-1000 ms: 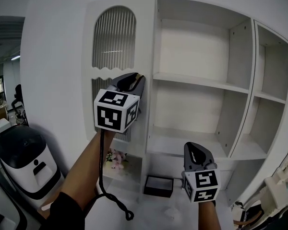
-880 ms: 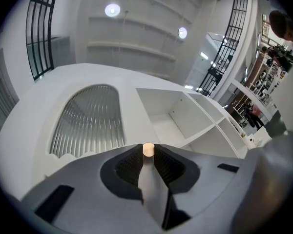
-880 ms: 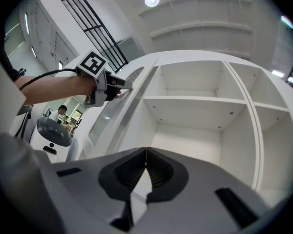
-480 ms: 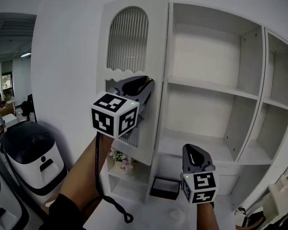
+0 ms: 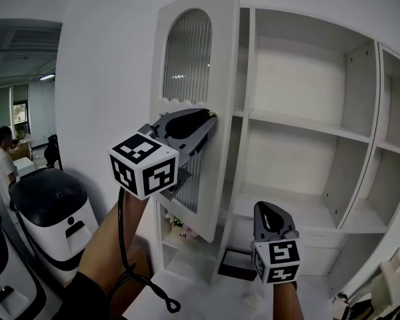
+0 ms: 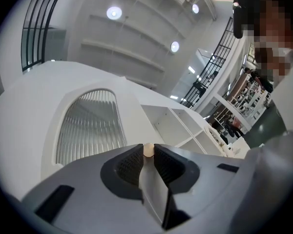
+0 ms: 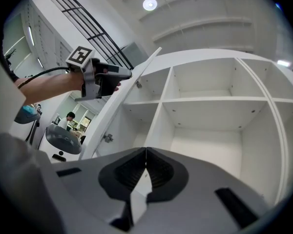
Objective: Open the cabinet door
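Left claw point(image 5: 209, 117) is pinched on a small round pale knob point(image 6: 148, 150), its ribbed pads pressing the knob from both sides. That knob sits at the free edge of the tall white cabinet door with an arched ribbed-glass panel point(image 5: 221, 79). It stands swung well out from the white shelved cabinet point(image 5: 307, 129), hinged on the cabinet's left side, so the bare shelves show. Right claw point(image 5: 271, 213) hangs low in front of the lower shelf, jaws pressed together with nothing between them, well apart from the door
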The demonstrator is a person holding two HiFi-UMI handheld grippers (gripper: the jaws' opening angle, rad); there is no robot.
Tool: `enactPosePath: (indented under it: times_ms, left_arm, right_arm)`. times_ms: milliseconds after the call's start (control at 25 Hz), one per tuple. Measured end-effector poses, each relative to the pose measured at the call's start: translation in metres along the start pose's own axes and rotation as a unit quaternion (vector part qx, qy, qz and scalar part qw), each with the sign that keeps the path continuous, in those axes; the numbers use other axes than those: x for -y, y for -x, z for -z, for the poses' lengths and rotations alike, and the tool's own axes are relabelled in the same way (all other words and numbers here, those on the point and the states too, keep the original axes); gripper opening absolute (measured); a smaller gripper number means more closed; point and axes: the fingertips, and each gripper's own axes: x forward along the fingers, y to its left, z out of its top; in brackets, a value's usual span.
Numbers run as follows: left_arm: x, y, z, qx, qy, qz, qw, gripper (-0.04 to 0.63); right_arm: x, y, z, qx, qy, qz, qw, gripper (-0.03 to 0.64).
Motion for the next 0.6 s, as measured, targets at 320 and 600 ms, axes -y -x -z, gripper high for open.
enactPosePath:
  times_ms: [320, 600]
  left_arm:
    - [-0.005, 0.04, -0.021, 0.025, 0.028, 0.036, 0.9987, 0.074]
    - [-0.033, 0.109, -0.047, 0.035, 0.039, 0.042, 0.9977, 0.074]
  right_arm:
    - [-0.028, -0.014, -0.004, 0.006, -0.006, -0.022, 1.0, 0.02]
    - [-0.085, -0.031, -0.024, 0.02, -0.007, -0.05, 0.999, 0.02]
